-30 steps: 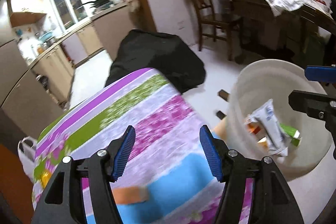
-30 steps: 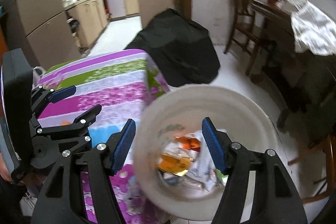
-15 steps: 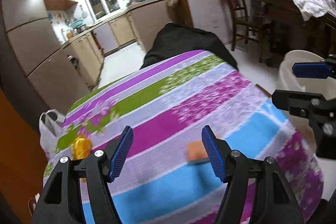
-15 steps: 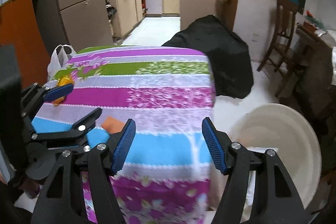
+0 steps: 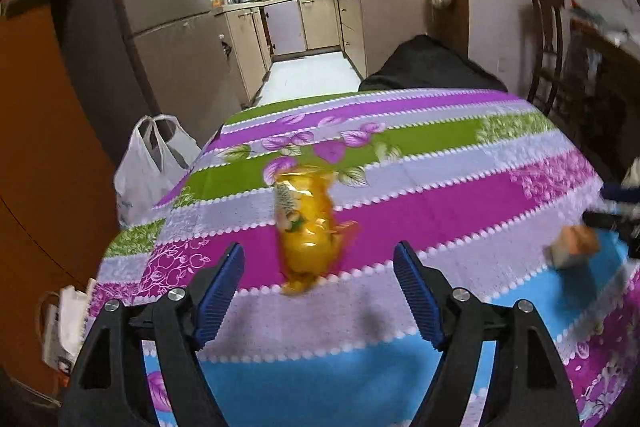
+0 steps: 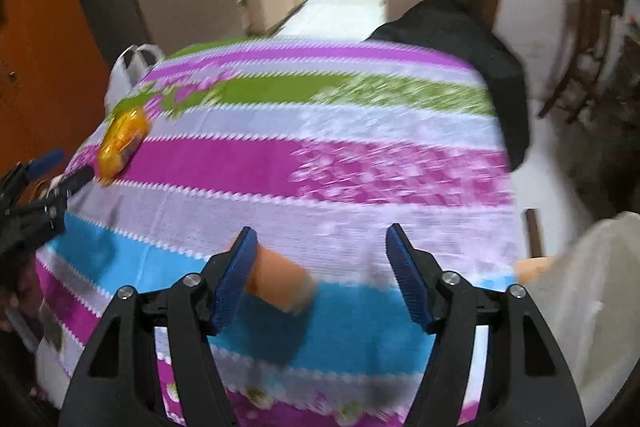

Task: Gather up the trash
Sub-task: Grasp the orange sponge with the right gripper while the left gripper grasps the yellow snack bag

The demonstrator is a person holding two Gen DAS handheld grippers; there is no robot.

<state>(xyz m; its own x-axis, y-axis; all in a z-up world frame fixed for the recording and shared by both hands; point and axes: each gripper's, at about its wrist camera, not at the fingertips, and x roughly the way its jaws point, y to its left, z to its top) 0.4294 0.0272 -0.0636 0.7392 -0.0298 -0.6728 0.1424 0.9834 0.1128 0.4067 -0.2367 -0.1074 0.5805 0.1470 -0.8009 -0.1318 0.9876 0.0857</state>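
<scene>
Both tongs stand apart and empty, each having just widened. My left gripper [image 5: 318, 291] is lined up on the yellow wrapper [image 5: 307, 227], which lies flat on the striped tablecloth [image 5: 440, 203] just ahead of the pads. My right gripper [image 6: 320, 269] has the orange packet [image 6: 280, 281] beside its left pad, off centre. I judge it best to shift right-hand tongs leftward, press both down to the cloth, then close. Pale bin [image 6: 592, 291] waits at the table's right edge
</scene>
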